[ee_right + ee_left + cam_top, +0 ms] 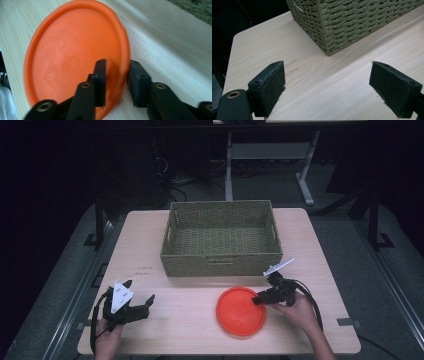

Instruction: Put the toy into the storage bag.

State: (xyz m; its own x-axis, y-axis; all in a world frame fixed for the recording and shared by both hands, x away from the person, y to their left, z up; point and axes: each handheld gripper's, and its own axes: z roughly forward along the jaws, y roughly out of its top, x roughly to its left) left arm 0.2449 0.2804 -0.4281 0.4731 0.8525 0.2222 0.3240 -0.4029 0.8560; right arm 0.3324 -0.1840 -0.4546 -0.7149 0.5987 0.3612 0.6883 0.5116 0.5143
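Disc (241,311) lower middle feels light, stiff and slick; my right tool (116,82) pinches its rim, left tool (327,90) gapes idle.

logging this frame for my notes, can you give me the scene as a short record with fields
surface: light wooden table
container: woven basket, far middle of the table, nothing in it
item in hand: orange plate, lying in front of the basket
right gripper: jaws either side of the plate's rim; contact unclear
left gripper: open over bare table, holding nothing
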